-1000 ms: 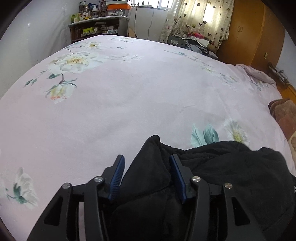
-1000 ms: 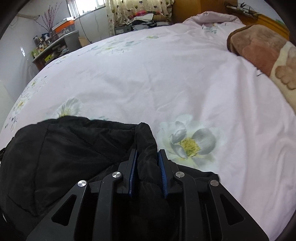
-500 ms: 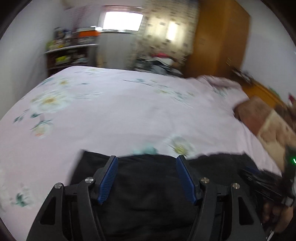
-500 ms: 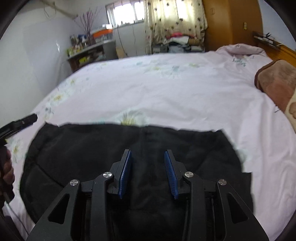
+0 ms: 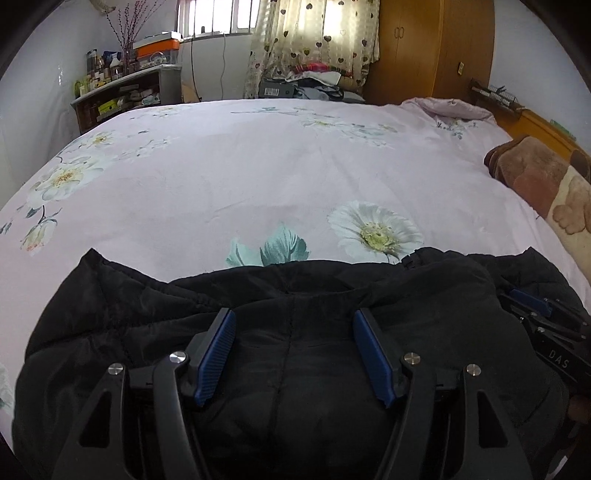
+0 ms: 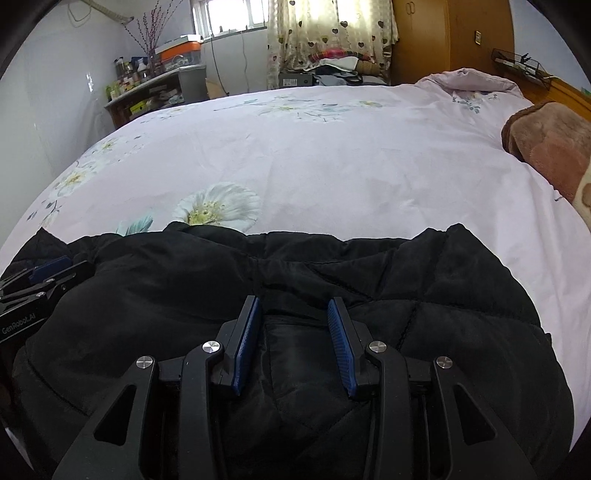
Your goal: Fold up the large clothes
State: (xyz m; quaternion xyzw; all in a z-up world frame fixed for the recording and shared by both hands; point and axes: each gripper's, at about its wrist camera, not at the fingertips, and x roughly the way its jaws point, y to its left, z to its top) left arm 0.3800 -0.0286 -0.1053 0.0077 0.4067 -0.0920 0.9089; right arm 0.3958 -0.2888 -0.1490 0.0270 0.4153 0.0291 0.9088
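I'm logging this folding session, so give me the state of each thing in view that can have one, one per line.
black padded jacket: lying bunched on the bed, not gripped.
left gripper: open over the jacket, nothing pinched.
right gripper: open over the jacket, nothing pinched.
floral bed cover: spread flat.
brown blanket: lying at the bed's right edge.
curtain: drawn, light showing through.
wardrobe: doors shut.

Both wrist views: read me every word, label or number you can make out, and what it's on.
"GenRobot.AI": on the left gripper body, right wrist view.
"DAS": on the right gripper body, left wrist view; cut off.
Shelf boxes and bottles: labels too small to read.
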